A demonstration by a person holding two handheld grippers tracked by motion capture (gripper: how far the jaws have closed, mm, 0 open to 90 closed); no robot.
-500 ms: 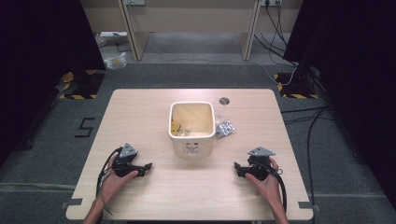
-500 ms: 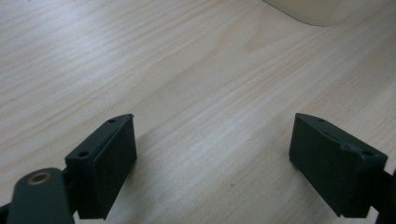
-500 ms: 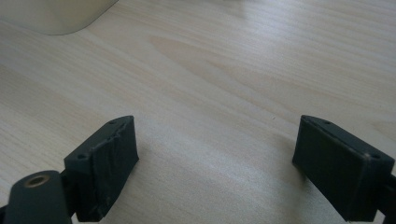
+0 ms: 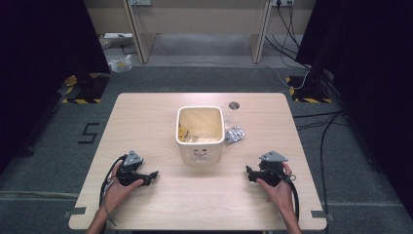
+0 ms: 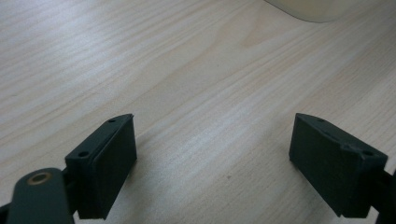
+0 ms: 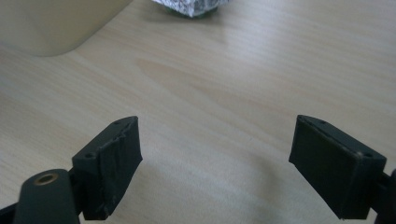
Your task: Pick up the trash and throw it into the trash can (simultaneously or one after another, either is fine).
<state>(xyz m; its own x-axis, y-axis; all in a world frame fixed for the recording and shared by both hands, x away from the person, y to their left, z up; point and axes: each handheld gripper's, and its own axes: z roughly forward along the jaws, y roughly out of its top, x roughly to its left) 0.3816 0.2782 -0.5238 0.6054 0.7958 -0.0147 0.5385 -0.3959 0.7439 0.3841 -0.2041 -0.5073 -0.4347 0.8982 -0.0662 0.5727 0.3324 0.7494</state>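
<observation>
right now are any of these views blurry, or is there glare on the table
High view: even light, sharp, dark surroundings. Left gripper view: jaws soft, a pale sheen on the table. Right gripper view: foil packet and bin out of focus.

A light wooden table (image 4: 146, 122) stands on grey carpet (image 4: 53, 161). Near its middle sits a cream bin (image 4: 200, 141), open at the top, with yellowish scraps inside and a small face printed on the near wall. Just beside the bin's right wall lies a crumpled foil packet (image 4: 234, 134). A round hole (image 4: 234, 105) is cut in the table near the far edge. On the floor left of the table is a black mark (image 4: 88, 132) shaped like a 5. Black and yellow striped tape (image 4: 80, 101) lies at the far left, more (image 4: 311, 100) at the far right. Black cables (image 4: 297, 73) trail across the floor at the right. Behind stands a wooden frame (image 4: 141, 44), with a clear bag (image 4: 120, 64) beside it.
</observation>
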